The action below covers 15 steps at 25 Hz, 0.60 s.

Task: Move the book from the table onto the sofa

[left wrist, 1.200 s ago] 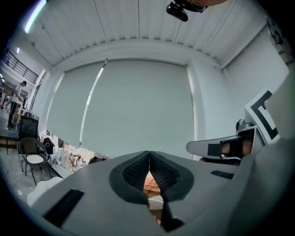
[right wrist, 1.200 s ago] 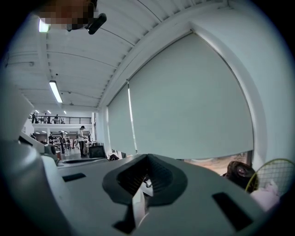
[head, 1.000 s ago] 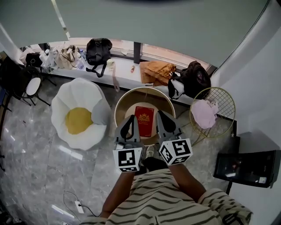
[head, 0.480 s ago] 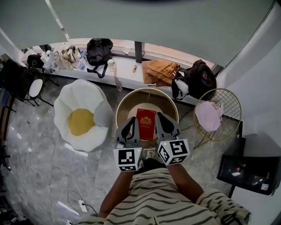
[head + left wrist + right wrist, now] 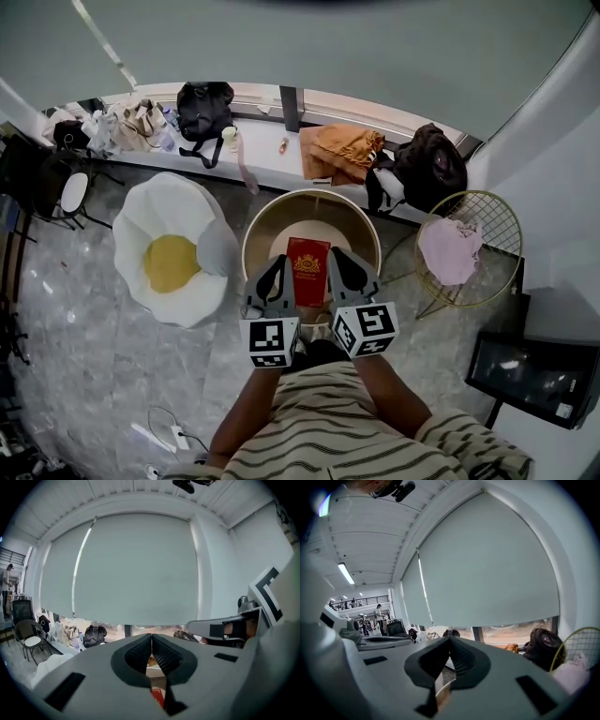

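Centrally, in the head view, a red book (image 5: 307, 270) with a gold emblem is seen lying flat on a round worktop (image 5: 258, 234) with a raised tan rim. The book is placed on the near half of the worktop, its long sides running away from the person. The left tool (image 5: 278, 267) and the right tool (image 5: 337, 262) are held side by side over the near edge of the worktop, and the near end of the book is flanked by them. Whether either one touches it cannot be told from above.

In the left gripper view the jaws of the left tool (image 5: 151, 637) are shown pressed together with nothing between them, and a sliver of the book (image 5: 158, 696) is glimpsed below them. In the right gripper view the jaws of the right tool (image 5: 449, 641) are likewise closed tip to tip, and nothing is gripped.

The sofa (image 5: 159, 202), white and petal-shaped with a yellow cushion (image 5: 171, 262), is set on the marble floor (image 5: 94, 356) just beside the worktop, to its left in the head view. A window ledge (image 5: 262, 155) beyond the worktop is loaded with a black bag (image 5: 206, 105), an orange cloth (image 5: 342, 150) and a dark backpack (image 5: 427, 169). To the right a gold wire basket (image 5: 487, 225) is seen with a pink cloth (image 5: 450, 251) in it.
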Motion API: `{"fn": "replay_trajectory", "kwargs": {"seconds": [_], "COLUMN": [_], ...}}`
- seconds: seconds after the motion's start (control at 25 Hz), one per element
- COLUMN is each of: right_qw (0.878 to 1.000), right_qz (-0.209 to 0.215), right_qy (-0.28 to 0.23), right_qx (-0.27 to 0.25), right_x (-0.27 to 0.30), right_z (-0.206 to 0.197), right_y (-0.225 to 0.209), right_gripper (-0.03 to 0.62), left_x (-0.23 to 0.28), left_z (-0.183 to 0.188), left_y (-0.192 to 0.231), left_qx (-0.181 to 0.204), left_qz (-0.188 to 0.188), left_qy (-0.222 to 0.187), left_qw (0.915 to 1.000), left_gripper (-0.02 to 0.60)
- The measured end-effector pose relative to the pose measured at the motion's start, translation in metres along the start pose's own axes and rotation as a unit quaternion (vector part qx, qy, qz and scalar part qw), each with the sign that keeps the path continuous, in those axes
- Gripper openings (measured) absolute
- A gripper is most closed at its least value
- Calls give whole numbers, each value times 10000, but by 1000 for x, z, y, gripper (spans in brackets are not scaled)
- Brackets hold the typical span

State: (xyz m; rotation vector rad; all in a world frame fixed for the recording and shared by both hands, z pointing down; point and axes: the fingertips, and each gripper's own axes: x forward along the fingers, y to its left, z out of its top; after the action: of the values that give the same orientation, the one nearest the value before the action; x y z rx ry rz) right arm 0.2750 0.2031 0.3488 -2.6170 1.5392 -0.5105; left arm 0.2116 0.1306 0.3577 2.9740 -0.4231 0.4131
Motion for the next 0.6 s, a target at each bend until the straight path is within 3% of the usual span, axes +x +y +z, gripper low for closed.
{"fn": "replay_trajectory", "kwargs": {"seconds": [0.24, 0.6], "right_qw": [9994, 9969], "right_qz": [117, -39], "right_qy": [278, 683], "right_qx": [165, 392], "right_x": [9, 18], "right_z": [-20, -67], "right_y": [-10, -17], "right_gripper": [14, 15], "left_x": [13, 27], "left_z": [-17, -63], "left_y": [-6, -3], "left_qx": [-47, -256], "left_qz": [-70, -335], "left_qy": [262, 715], "left_qw": [9996, 9965], "left_gripper": [6, 8]}}
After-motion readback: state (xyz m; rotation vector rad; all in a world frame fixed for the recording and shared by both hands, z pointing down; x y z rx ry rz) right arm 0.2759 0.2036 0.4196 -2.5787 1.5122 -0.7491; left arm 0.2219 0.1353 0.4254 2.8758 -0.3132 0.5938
